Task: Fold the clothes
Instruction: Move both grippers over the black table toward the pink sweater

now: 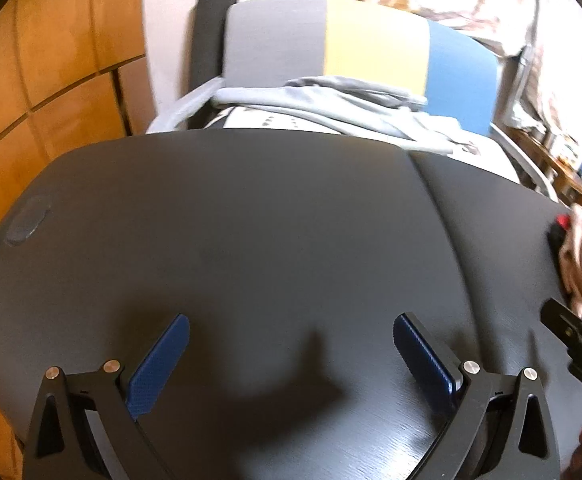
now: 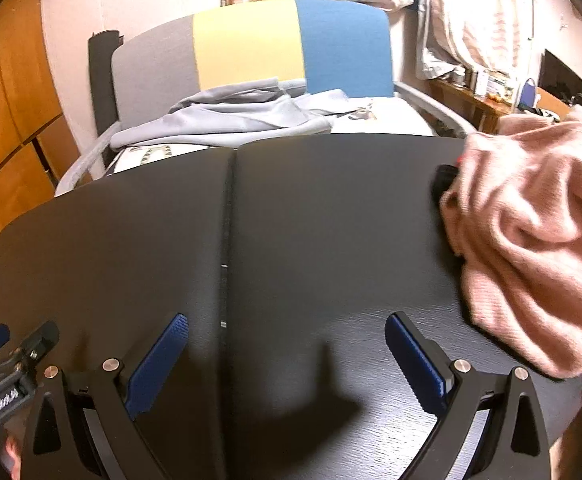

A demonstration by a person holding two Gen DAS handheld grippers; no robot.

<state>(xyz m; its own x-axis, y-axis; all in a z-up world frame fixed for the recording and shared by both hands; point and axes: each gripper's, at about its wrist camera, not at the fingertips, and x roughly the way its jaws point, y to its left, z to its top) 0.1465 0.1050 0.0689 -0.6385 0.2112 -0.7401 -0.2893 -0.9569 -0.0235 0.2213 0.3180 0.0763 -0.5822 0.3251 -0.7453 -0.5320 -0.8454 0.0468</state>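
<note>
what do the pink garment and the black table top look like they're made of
Pink garment: soft knit, probably wool or acrylic; fine ribbing, fuzzy matte surface, loose folds. Black table top: seemingly wood or wood-look laminate, matte; faint grain lines show near the camera.

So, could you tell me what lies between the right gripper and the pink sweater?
Only bare black tabletop lies between the open right gripper and the crumpled pink sweater at the table's right edge; the right wrist view shows it.

A pink knit sweater (image 2: pixel 531 240) lies crumpled in a heap at the tabletop's (image 2: pixel 311 220) right edge. Grey clothes (image 2: pixel 231 120) lie rumpled on a chair (image 2: pixel 343 52) behind.
</note>
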